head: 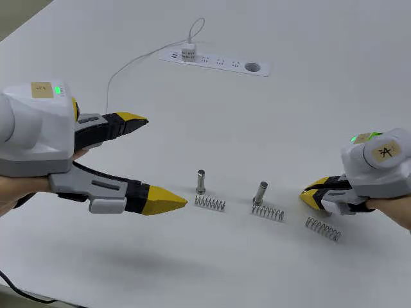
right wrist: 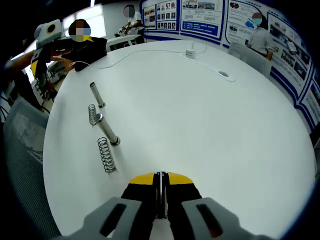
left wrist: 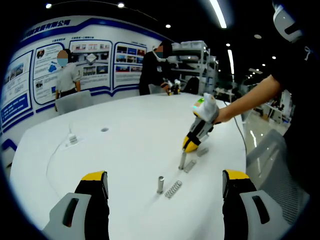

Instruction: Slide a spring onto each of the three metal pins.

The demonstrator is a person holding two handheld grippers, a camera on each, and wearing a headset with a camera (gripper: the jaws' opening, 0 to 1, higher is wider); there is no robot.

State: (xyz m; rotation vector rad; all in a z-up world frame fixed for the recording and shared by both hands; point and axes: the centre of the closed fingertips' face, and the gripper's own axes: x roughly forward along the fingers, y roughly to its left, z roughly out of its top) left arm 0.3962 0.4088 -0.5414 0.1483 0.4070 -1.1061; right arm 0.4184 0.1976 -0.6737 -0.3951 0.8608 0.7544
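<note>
The left gripper (head: 155,160) hovers over the white tabletop (head: 289,122) with its fingers spread wide and nothing between them, the yellow tips pointing toward the pins. Across from it the right gripper (head: 311,194) sits low near the tabletop with its fingers pressed together; whether anything thin is pinched between them I cannot tell. Between the two grippers stand two upright metal pins, the first pin (head: 201,181) nearer the left gripper and the second pin (head: 261,191) nearer the right one. Three springs lie flat on the tabletop, none on a pin: the first spring (head: 210,203) just beside the foot of the first pin, the second spring (head: 268,212) just beside the second pin, and the third spring (head: 322,228) near the right gripper, on the person's side of it. Farther back lies a white power strip (head: 215,61) with a plug (head: 188,51) and a thin cable (head: 128,64)
</note>
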